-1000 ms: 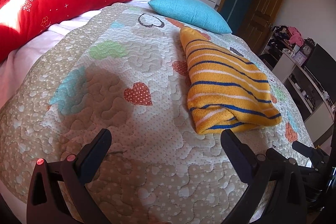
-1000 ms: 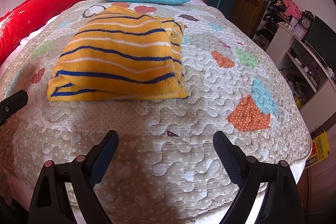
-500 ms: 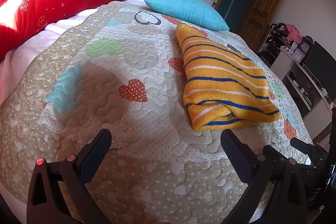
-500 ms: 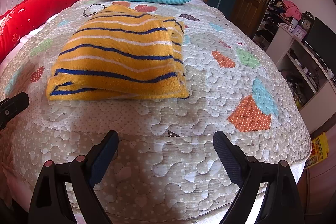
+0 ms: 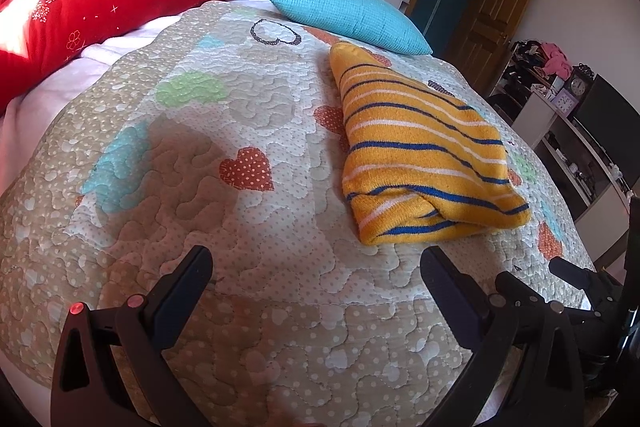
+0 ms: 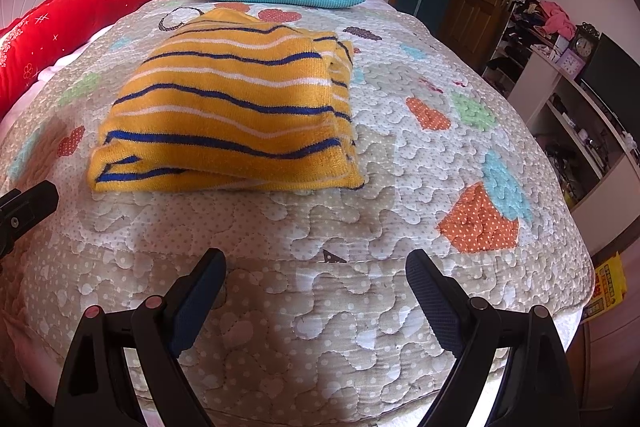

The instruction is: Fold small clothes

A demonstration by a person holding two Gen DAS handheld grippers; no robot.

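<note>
While the folded striped sweater [image 6: 232,111] lies flat on the quilt [image 6: 400,211], both grippers hang over the bed's near edge with jaws wide and empty. It sits ahead of the right gripper [image 6: 316,271], toward its left finger, and ahead-right of the left gripper [image 5: 316,267], clear of both.

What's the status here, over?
Left claw open, empty. Right claw open, empty. Striped sweater folded on quilt, untouched. Nothing in the way.
</note>
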